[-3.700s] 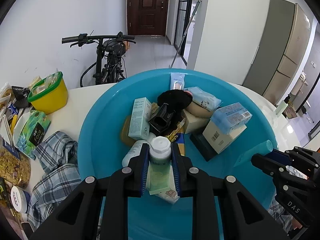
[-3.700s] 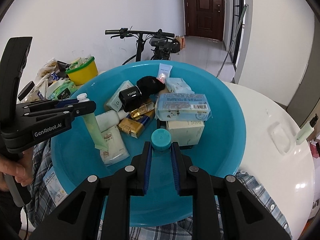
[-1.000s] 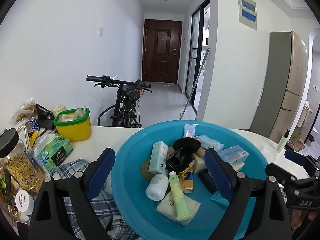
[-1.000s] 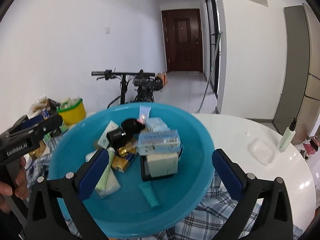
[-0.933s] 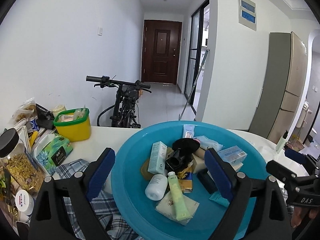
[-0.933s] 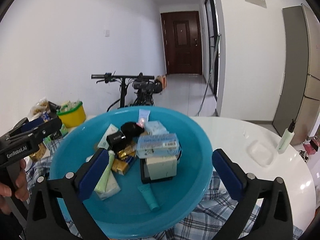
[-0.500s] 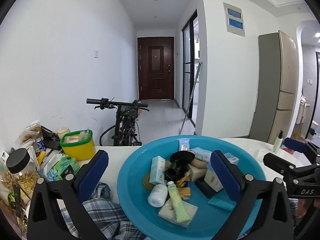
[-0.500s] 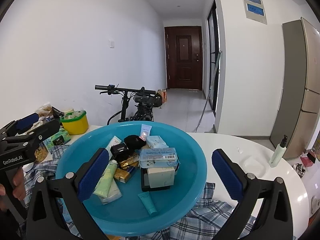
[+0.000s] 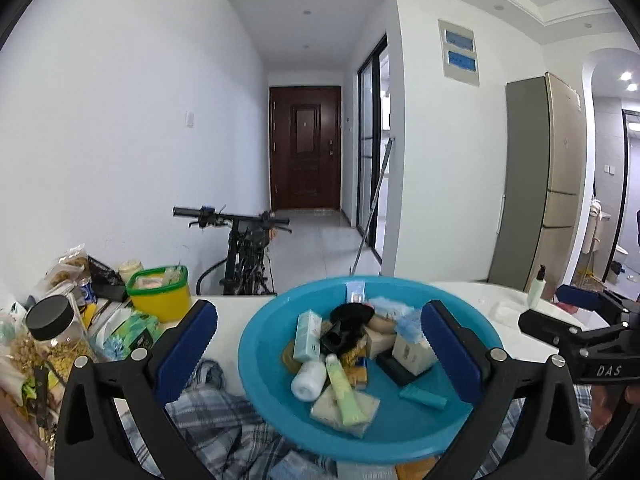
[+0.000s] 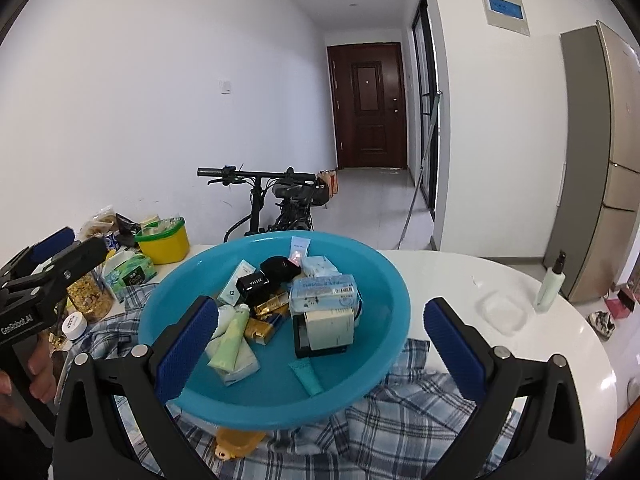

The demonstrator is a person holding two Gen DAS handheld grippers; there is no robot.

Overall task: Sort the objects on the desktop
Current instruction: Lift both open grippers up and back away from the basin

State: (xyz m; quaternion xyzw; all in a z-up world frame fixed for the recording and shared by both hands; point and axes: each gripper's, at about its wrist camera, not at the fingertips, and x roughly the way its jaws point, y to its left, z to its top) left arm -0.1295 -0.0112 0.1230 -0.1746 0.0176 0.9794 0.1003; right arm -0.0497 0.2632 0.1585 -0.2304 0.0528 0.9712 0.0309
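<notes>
A large blue basin (image 9: 256,384) (image 10: 402,320) on the table holds a pile of toiletries. Among them are a pale green tube (image 9: 344,392) (image 10: 232,332), a small teal tube (image 9: 422,391) (image 10: 306,376), a white bottle (image 9: 308,376), boxes and a wipes pack (image 10: 324,292). My left gripper (image 9: 320,312) stands wide open in front of the basin with nothing between its pads. My right gripper (image 10: 321,308) is also wide open and holds nothing, set back from the basin's near rim. Each gripper shows at the edge of the other's view, held in a hand.
A plaid cloth (image 10: 400,420) lies under the basin. To the left stand a yellow tub (image 9: 160,296), a black-lidded jar (image 9: 56,324) and a green tissue pack (image 9: 128,332). On the white table (image 10: 460,280) to the right are a pump bottle (image 10: 552,284) and a clear dish (image 10: 500,314). A bicycle (image 9: 244,248) leans behind.
Earlier the left gripper was shut on the green tube and the right on the teal tube; both tubes now lie in the basin. Both grippers have drawn back and risen, and the left jaws spread wider.
</notes>
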